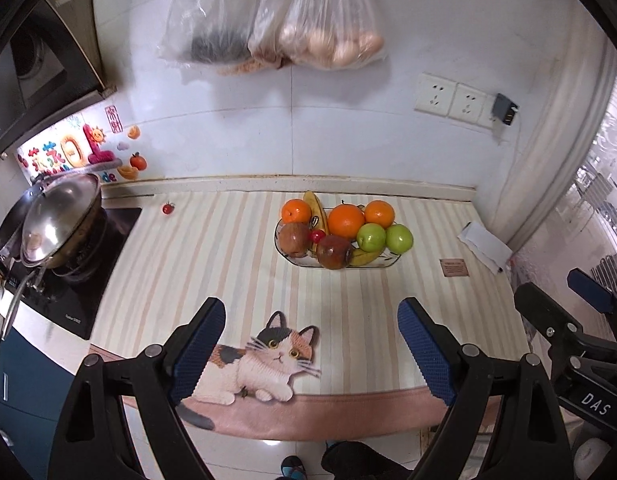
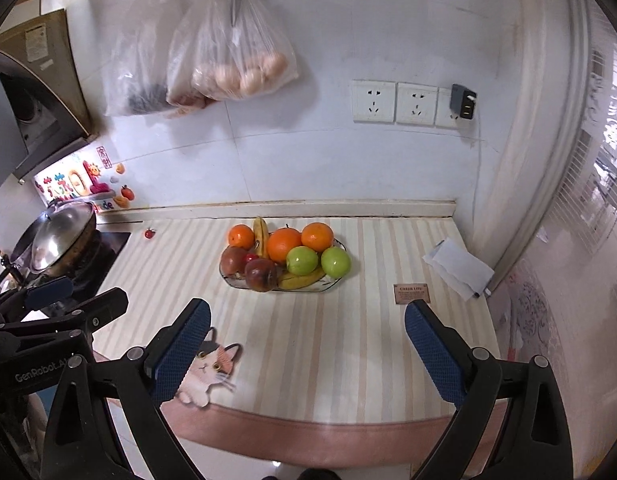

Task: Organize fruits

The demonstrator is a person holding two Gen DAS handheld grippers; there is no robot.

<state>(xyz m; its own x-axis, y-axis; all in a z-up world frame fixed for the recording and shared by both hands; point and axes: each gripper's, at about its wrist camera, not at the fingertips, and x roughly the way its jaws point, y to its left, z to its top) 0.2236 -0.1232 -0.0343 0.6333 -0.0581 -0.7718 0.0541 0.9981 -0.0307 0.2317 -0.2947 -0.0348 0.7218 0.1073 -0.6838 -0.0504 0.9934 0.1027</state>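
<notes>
Left wrist view: my left tongs [image 1: 310,344] stood wide apart, empty, over the striped mat's cat print [image 1: 264,360]. The fruit plate [image 1: 282,254] sat mid-tabletop, well ahead: oranges, green apples, bananas, dark red apples. One small red fruit [image 1: 168,208] lay apart near the wok [image 1: 64,220].

Right wrist view: my right tongs [image 2: 308,346] also stood apart, empty, plate [image 2: 228,280] ahead, paper [image 2: 458,268] at right.

3 orange oranges [image 1: 345,221], 2 green apples [image 1: 371,237] — pink-and-cream striped mat [image 1: 212,248], calico cat print [image 1: 264,356]
</notes>
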